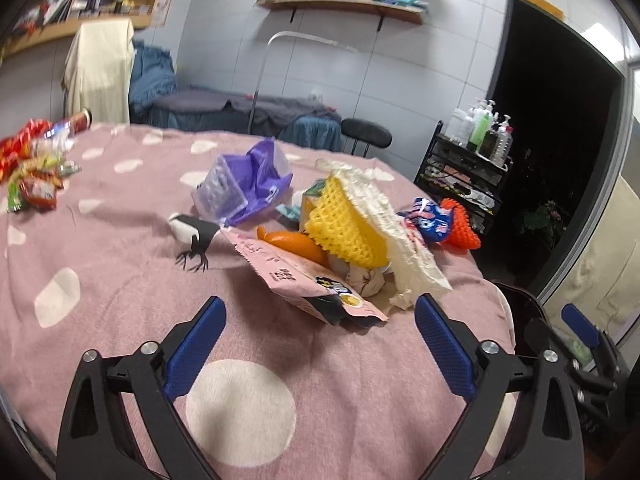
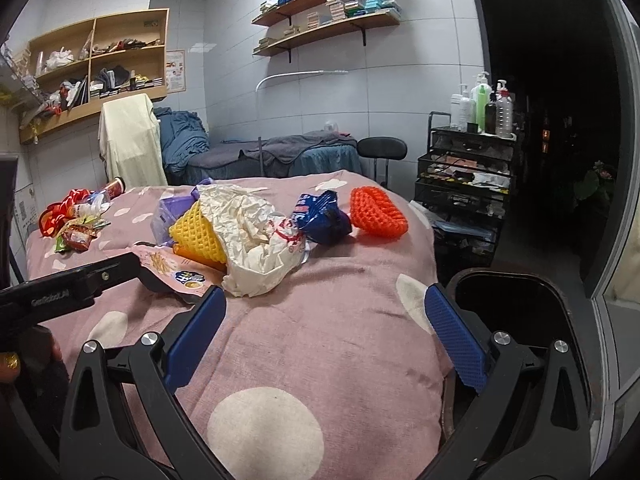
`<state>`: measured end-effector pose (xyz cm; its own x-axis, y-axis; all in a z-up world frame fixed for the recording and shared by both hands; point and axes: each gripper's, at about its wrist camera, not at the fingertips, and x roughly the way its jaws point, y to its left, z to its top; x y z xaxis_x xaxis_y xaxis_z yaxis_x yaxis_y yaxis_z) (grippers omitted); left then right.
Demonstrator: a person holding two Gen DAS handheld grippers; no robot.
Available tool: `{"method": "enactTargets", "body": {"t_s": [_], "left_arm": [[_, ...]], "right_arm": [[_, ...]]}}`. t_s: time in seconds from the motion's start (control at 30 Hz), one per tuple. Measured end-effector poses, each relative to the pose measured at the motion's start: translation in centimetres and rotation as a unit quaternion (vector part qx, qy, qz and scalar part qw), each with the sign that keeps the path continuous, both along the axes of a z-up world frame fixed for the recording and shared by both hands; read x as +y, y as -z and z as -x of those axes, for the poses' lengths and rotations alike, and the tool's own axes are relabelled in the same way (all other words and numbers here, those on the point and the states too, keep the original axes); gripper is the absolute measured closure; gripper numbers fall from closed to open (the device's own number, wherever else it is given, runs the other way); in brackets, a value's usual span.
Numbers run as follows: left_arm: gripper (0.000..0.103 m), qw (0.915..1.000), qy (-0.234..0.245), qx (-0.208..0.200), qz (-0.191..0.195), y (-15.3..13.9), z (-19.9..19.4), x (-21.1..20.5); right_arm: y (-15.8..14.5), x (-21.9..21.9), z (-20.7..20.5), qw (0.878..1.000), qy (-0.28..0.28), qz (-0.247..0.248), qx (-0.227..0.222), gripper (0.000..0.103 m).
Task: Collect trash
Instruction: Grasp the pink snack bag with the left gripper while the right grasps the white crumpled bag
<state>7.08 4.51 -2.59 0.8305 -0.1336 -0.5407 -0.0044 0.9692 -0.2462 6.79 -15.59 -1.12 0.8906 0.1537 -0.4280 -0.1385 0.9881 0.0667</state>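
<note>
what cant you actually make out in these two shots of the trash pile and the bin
- Black bin: right wrist view shows only its dark opening; contents unreadable, lower part cut off by the right gripper.
- Orange bottle: left wrist view, mostly hidden under the yellow foam net and pink snack packet.
- Far snack wrappers: blurred, cut by the left edge.
- Left gripper: open, empty.

a: from the left wrist we look forward and slightly down across the pink dotted blanket (image 1: 120,280), close to the trash pile (image 1: 344,232), facing the wall shelves (image 1: 344,0).

b: from the right wrist we sit further right, beside the black bin (image 2: 512,304), facing the same wall. we share the pile, the shelves and the black cart (image 2: 464,168).
</note>
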Motion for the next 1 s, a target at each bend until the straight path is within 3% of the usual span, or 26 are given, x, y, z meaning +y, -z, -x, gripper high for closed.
{"method": "enactTargets", "body": {"t_s": [0.2,0.43,0.63,0.7,0.9,1.0], "left_arm": [[0.026,0.9977,-0.001,0.056,0.039,1.0,-3.1,1.3],[0.044,0.9907,0.005,0.109,0.081,2.5,-5.0,2.3],[0.057,0.989,0.009,0.125,0.079,2.7,-5.7,2.2],[0.065,0.9885,0.009,0.128,0.08,2.8,-6.1,2.4],[0.082,0.9889,0.014,0.125,0.079,2.9,-6.1,2.4],[0.089,0.9904,0.015,0.115,0.076,2.6,-5.8,2.2]], "right_arm": [[0.6,3.1,-3.6,0.997,-0.056,0.036,0.047,0.005],[0.5,5.8,-7.4,0.99,-0.094,0.075,0.069,0.007],[1.5,8.7,-11.1,0.978,-0.124,0.124,0.112,0.031],[2.1,9.3,-12.1,0.973,-0.131,0.132,0.135,0.051],[2.1,8.8,-12.3,0.974,-0.138,0.112,0.14,0.078],[1.8,8.1,-12.0,0.976,-0.147,0.088,0.136,0.086]]}}
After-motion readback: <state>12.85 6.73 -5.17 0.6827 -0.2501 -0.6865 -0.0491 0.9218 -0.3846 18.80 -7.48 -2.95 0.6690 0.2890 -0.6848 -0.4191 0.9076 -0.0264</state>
